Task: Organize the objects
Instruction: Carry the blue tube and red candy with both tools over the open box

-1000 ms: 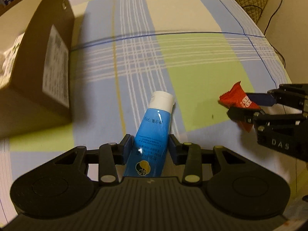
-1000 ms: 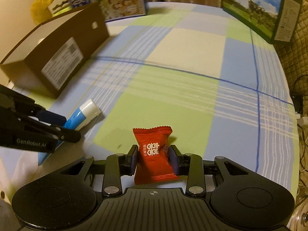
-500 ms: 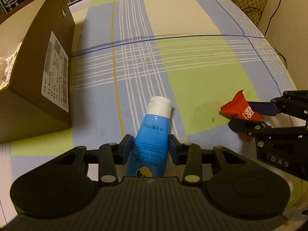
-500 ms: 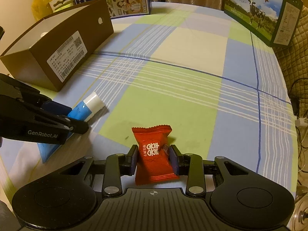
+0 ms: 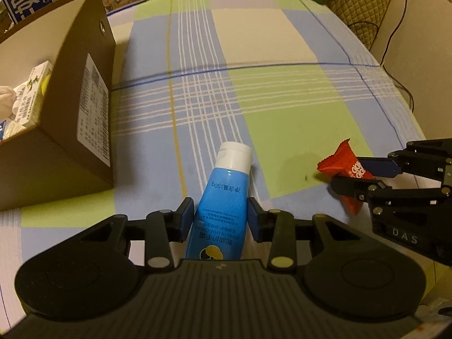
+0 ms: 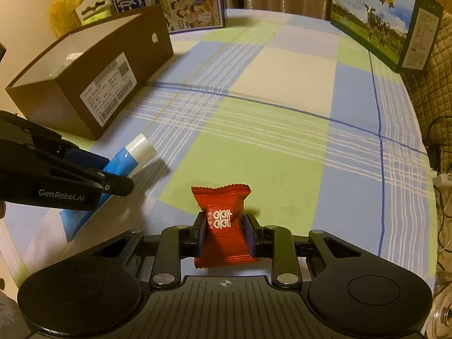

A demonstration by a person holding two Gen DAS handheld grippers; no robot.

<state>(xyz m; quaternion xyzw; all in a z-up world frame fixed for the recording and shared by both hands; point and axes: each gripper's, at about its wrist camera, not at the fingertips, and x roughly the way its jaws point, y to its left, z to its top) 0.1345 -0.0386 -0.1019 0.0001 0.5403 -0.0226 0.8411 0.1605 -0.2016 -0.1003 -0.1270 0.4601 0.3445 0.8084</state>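
Blue tube (image 5: 220, 206) with a white cap sits between the pads of the left gripper (image 5: 220, 220), which is closed on its body; the cap end points forward over the checked tablecloth (image 5: 282, 90), and the right wrist view shows the tube tilted, cap end up, its flat tail low near the cloth (whether the tail touches it I cannot tell). The red candy packet (image 6: 223, 226) is pinched at its middle by the right gripper (image 6: 223, 230), both crimped ends sticking out past the pads, and it hangs clear above a green square of the cloth. In the left wrist view that same packet shows at the right edge, clamped in the other tool's jaws. A brown cardboard box (image 5: 84, 107) with a white shipping label stands open-topped to the left of the tube, near it but apart; inside lie a small carton (image 5: 34, 96) and something white and crumpled. Along the table's far edge stand a milk carton box (image 6: 378, 19) printed with a cow and a few other printed cartons (image 6: 192, 0).
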